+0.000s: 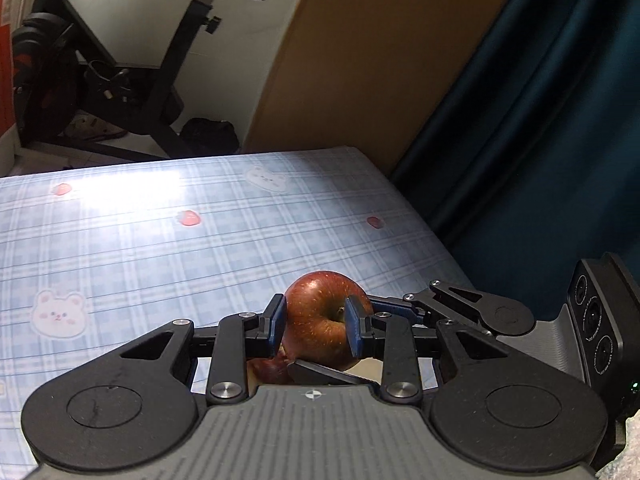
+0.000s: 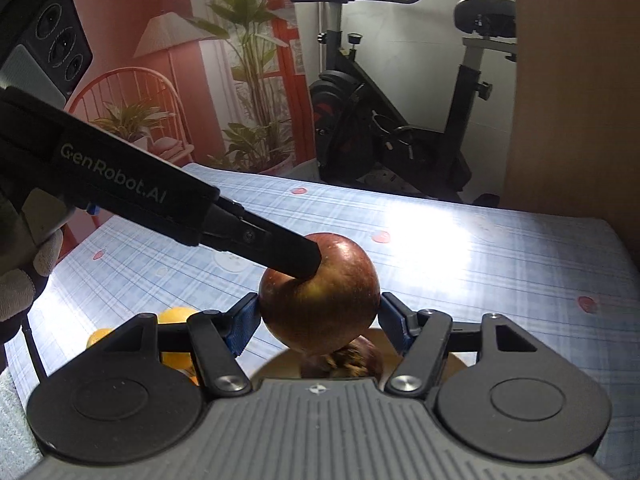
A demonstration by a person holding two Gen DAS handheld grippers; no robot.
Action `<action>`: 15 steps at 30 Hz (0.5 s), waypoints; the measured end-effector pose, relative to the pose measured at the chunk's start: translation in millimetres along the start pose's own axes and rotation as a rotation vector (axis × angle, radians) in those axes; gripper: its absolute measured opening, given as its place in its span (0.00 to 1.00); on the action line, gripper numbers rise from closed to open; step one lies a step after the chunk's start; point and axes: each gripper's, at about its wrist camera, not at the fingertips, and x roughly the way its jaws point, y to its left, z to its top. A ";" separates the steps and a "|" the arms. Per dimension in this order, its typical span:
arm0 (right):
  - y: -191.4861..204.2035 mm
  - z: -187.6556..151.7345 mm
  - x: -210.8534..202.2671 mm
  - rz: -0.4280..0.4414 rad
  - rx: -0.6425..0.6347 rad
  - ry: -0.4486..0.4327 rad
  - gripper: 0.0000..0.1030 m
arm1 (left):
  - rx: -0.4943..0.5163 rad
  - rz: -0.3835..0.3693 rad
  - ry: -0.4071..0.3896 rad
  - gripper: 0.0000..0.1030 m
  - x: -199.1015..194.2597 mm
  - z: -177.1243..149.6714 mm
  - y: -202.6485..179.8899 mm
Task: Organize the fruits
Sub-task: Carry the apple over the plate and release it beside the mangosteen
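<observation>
Both grippers are gripping one red apple (image 1: 320, 322) at the same moment, holding it up above the desk (image 1: 160, 248), which is wearing a blue plaid cover printed with bears and strawberries. In the left wrist view, the left gripper (image 1: 316, 326) is pinching the apple with its blue pads (image 1: 277, 322) pressing on either side of the stem dimple, which is facing the camera. The right gripper's fingers (image 1: 472, 308) are reaching in from the right edge of that view and meeting the fruit's far side.

In the right wrist view, the right gripper (image 2: 318, 322) is clamping the same apple (image 2: 332, 296) around its widest part, a blue pad touching each flank. The left gripper (image 2: 296, 258) is slanting in from the upper left, its black finger tip lying on the apple's top. A gloved hand (image 2: 24, 264) is holding that tool at the left edge.

Below the lifted apple, a second dark red fruit (image 2: 352, 358) is sitting on something pale and round, and oranges (image 2: 176, 316) are lying to the lower left. An exercise bike (image 2: 400, 120) is standing beyond the desk.
</observation>
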 end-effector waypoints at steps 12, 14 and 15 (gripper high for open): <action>-49.4 -45.9 0.9 -0.060 0.077 0.044 0.65 | 0.054 -0.006 0.134 0.32 83.8 -6.2 -35.7; -51.3 -47.5 7.1 -0.053 0.084 0.048 0.65 | 0.053 0.008 0.148 0.32 90.7 -7.0 -34.3; -51.8 -48.5 9.8 -0.052 0.083 0.050 0.65 | 0.052 0.015 0.154 0.32 93.4 -5.6 -31.8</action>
